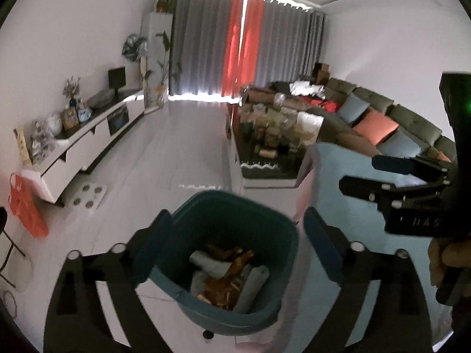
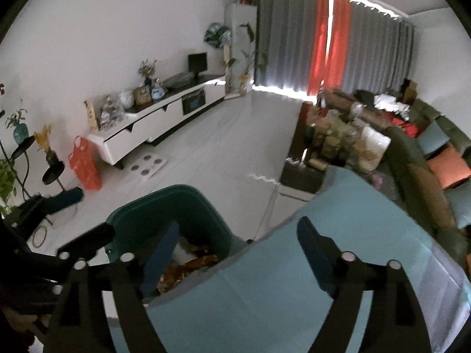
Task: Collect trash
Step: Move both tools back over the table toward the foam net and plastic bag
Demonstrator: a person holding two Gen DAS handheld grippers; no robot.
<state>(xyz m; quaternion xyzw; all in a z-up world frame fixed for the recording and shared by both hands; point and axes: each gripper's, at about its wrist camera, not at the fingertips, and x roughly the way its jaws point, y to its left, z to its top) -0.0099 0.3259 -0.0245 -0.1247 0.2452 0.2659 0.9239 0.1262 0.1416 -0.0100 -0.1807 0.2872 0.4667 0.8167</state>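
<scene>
Dim living room, white floor tiles. Centre-bottom of the left wrist view, a teal plastic bin [image 1: 226,253] full of brown wrappers [image 1: 226,282] is seen under the empty, spread left gripper [image 1: 235,247]. Right gripper [image 2: 235,253] is also released over a light-blue tablecloth [image 2: 338,235]; the bin could get knocked.

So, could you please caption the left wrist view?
Open left hand-held gripper above a teal bin holding trash.

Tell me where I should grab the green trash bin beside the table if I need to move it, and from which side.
Grip the trash bin by its upper rim, coming from above. It stands upright and open-topped, with trash well below the rim, so one finger could probably slip inside the wall. The far rim seems easiest; the table crowds the near side.
</scene>
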